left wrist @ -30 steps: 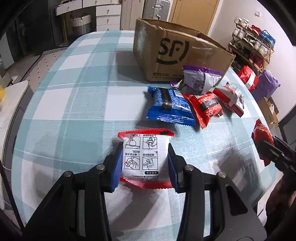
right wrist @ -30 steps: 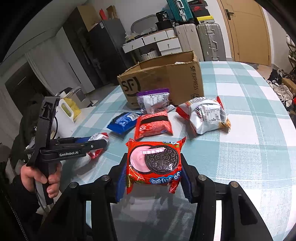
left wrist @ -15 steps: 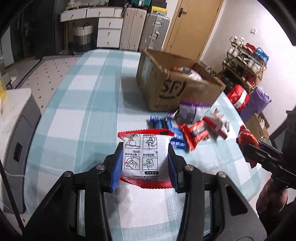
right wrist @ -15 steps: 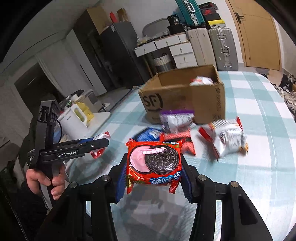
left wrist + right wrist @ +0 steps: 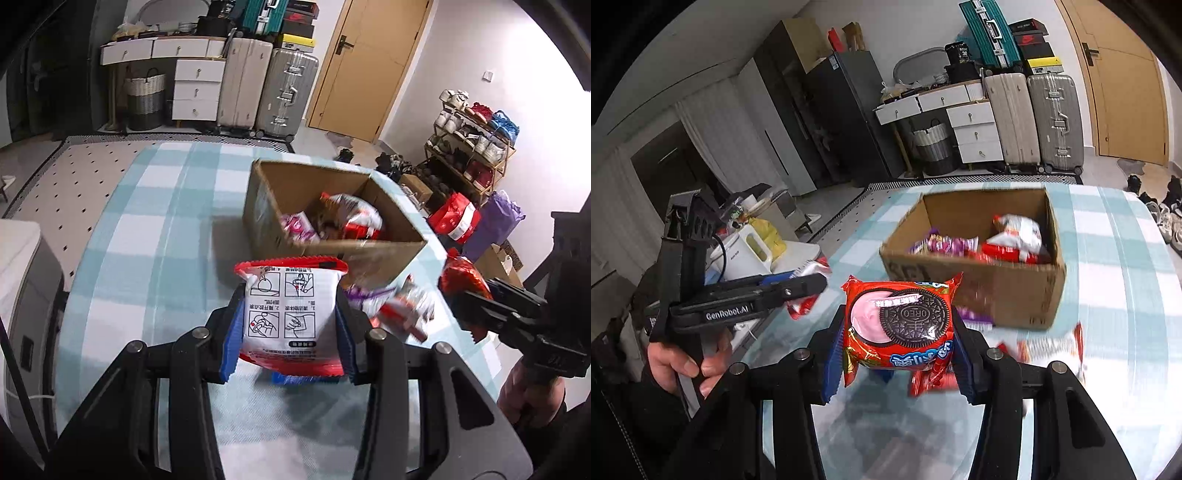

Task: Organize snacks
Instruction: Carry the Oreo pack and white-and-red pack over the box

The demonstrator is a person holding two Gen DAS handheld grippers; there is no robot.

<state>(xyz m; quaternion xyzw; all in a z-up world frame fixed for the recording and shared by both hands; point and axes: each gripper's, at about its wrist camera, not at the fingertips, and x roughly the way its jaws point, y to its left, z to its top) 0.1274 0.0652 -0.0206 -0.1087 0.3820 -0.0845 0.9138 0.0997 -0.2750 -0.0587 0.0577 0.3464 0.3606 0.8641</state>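
Left gripper (image 5: 290,314) clenched on a white, red-edged packet (image 5: 290,308), right gripper (image 5: 897,332) on a red Oreo pack (image 5: 899,325); release only once above the open brown cardboard box (image 5: 376,254) ahead.

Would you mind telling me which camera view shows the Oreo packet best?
The right wrist view: the Oreo packet faces the lens, clamped in the right gripper. The left wrist view shows only a red sliver of it at that gripper's tip.
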